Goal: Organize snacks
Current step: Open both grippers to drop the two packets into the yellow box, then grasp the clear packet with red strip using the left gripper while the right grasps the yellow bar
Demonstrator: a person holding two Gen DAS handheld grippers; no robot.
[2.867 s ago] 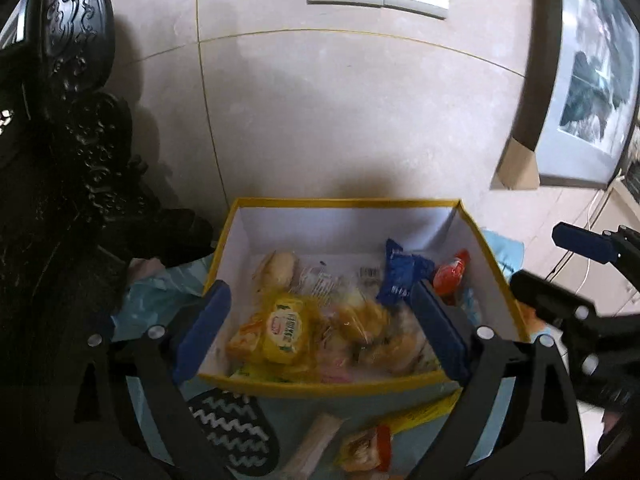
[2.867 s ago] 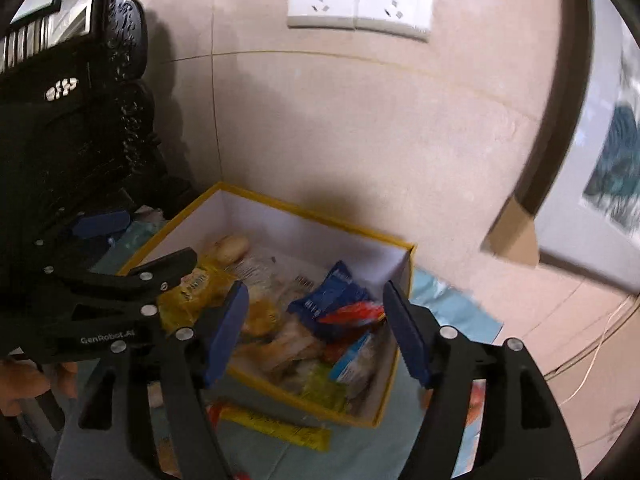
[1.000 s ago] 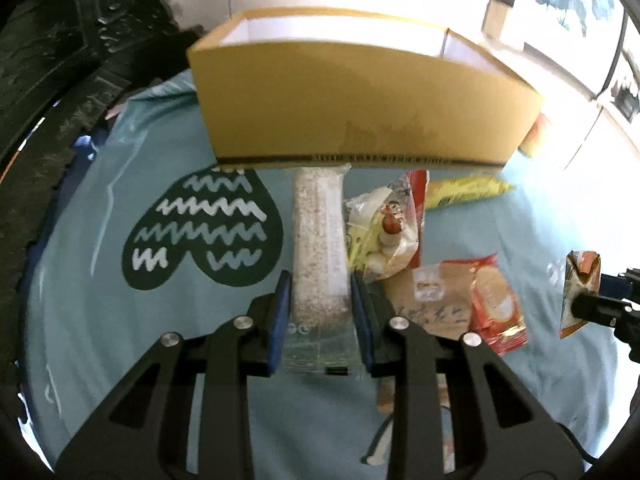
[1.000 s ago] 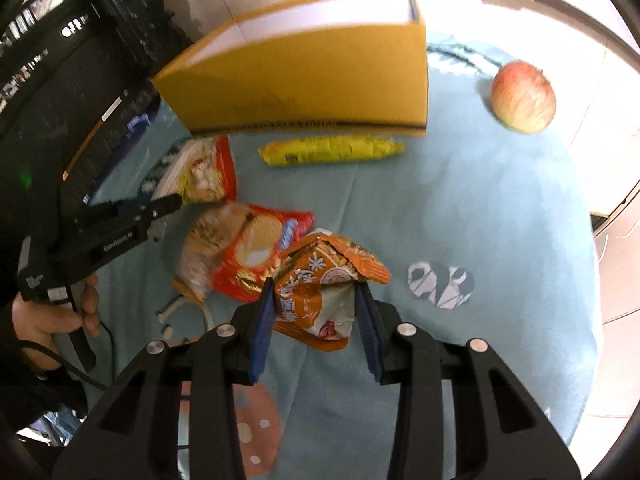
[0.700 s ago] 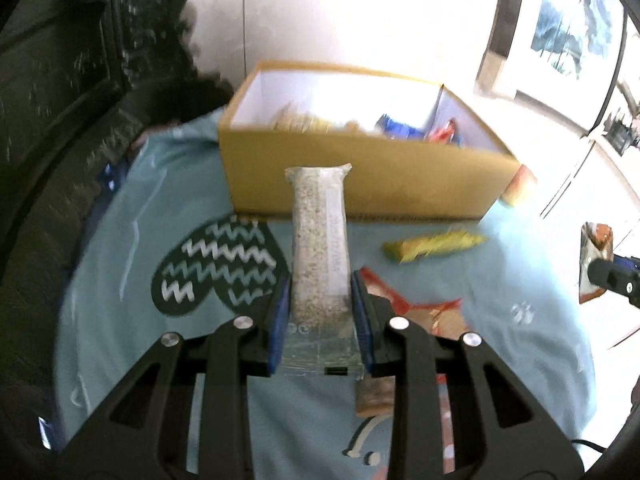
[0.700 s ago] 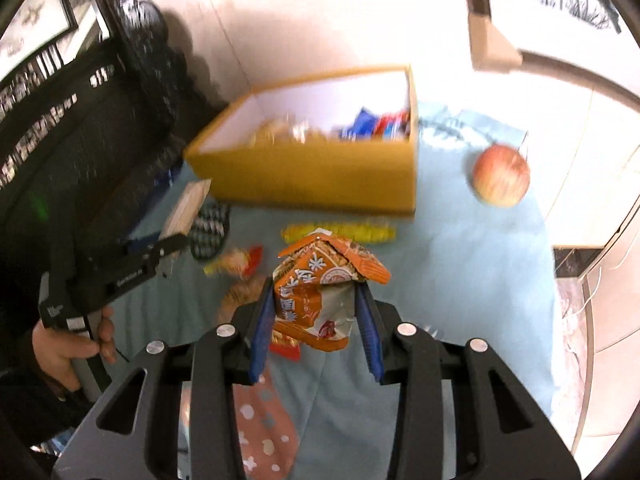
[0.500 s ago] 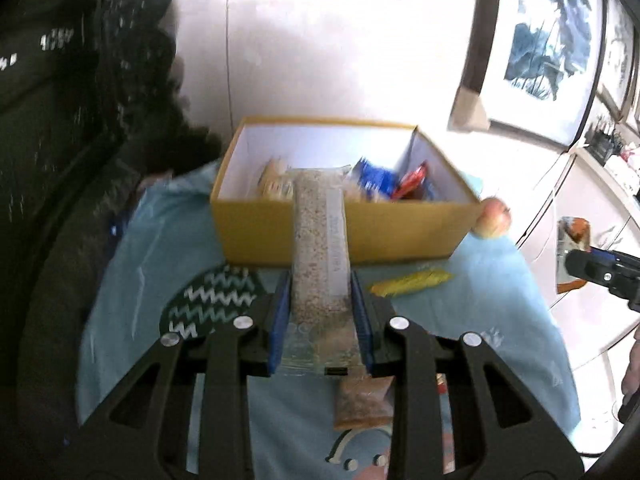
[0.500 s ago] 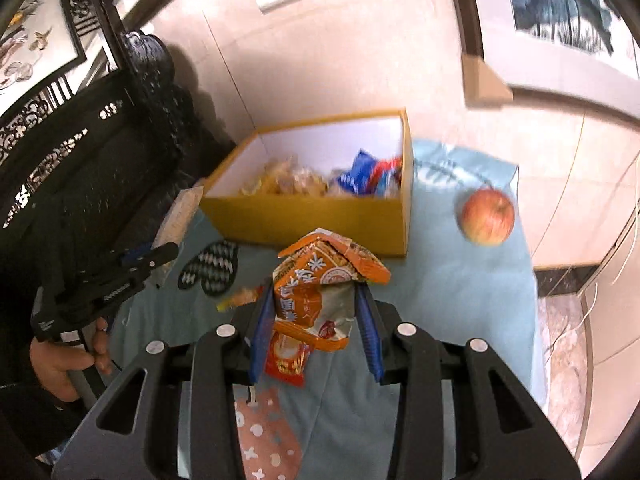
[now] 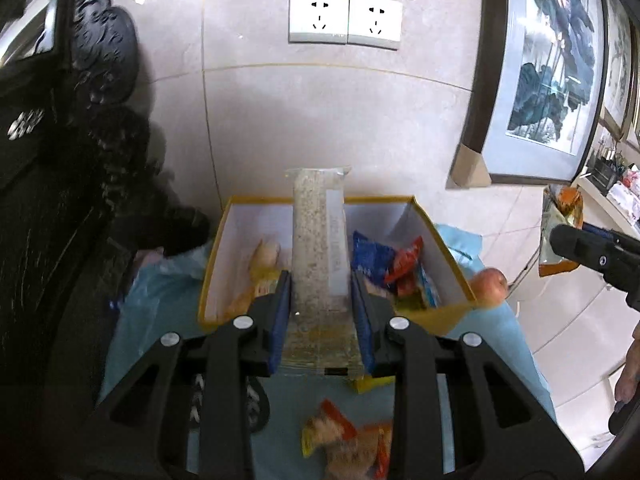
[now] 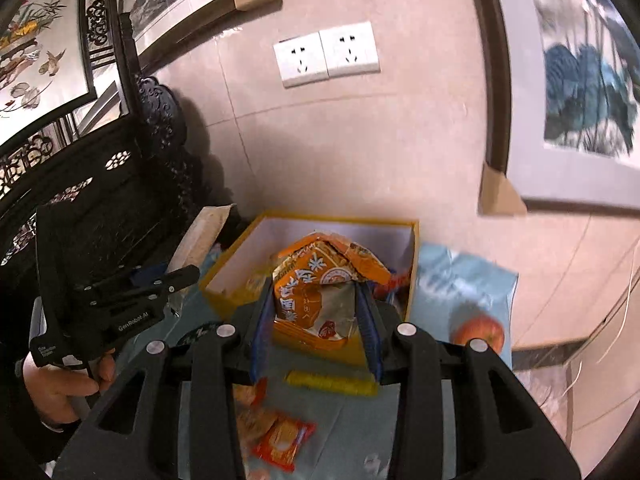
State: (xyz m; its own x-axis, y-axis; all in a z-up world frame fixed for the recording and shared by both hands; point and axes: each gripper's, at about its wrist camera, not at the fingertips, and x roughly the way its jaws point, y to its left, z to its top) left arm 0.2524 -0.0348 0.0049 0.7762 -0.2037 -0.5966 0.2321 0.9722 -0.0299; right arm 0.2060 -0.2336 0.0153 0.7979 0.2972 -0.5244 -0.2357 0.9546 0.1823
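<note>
2 grippers are carrying 2 snack packets toward the yellow box.

Nearest the left wrist camera, the left gripper is clamping its jaws nearly together on the lower end of a long clear-wrapped grain bar, which is standing straight out over the yellow box; it looks light and fairly stiff, probably brittle, so a low grip across its narrow width is suiting it. The right gripper is pinching, with jaws partly apart, an orange crinkled packet printed with white flakes; it is likely light, soft and crushable, best held at its flat sides. Below, more packets are lying on the blue cloth, an apple just beside the box, which is already holding several snacks.
</note>
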